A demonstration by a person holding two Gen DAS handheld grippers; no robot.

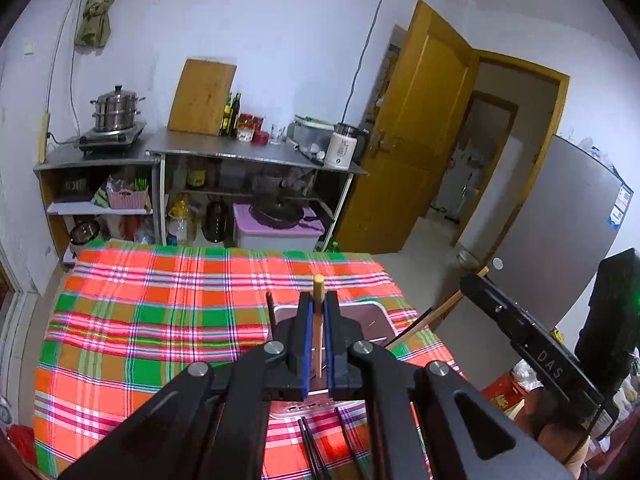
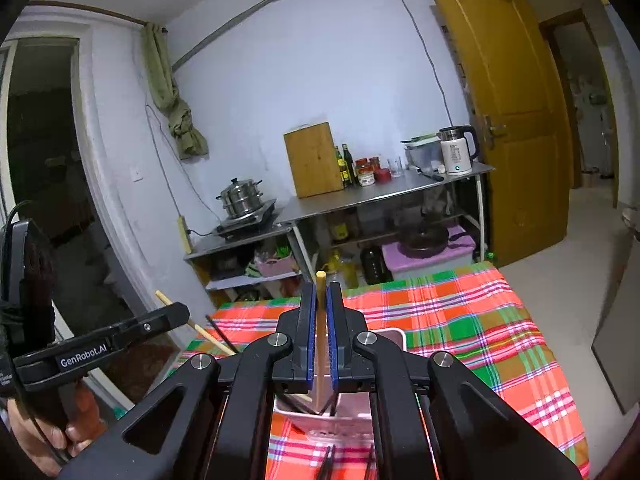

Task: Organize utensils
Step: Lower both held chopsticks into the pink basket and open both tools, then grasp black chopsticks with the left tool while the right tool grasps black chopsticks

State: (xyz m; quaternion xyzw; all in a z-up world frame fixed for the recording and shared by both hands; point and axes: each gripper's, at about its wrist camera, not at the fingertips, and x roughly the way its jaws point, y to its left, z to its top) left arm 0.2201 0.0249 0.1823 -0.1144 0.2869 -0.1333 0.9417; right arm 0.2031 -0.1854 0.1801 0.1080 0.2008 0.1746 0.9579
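Standing upright, a slim round wooden chopstick (image 1: 318, 320) is clamped in each tool, left tool (image 1: 318, 312) and right tool (image 2: 319, 304), above the rectangular pink holder (image 2: 394, 338); dark chopsticks (image 1: 312, 446) lie at 6 o'clock on the plaid-clothed bench (image 1: 160, 320).

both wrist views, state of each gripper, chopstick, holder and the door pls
left gripper: shut on a light wooden chopstick
right gripper: shut on a second light wooden chopstick
pale rectangular utensil holder: upright on the plaid cloth, dark chopsticks already inside
loose dark chopsticks: lying flat on the cloth
yellow wooden door: open
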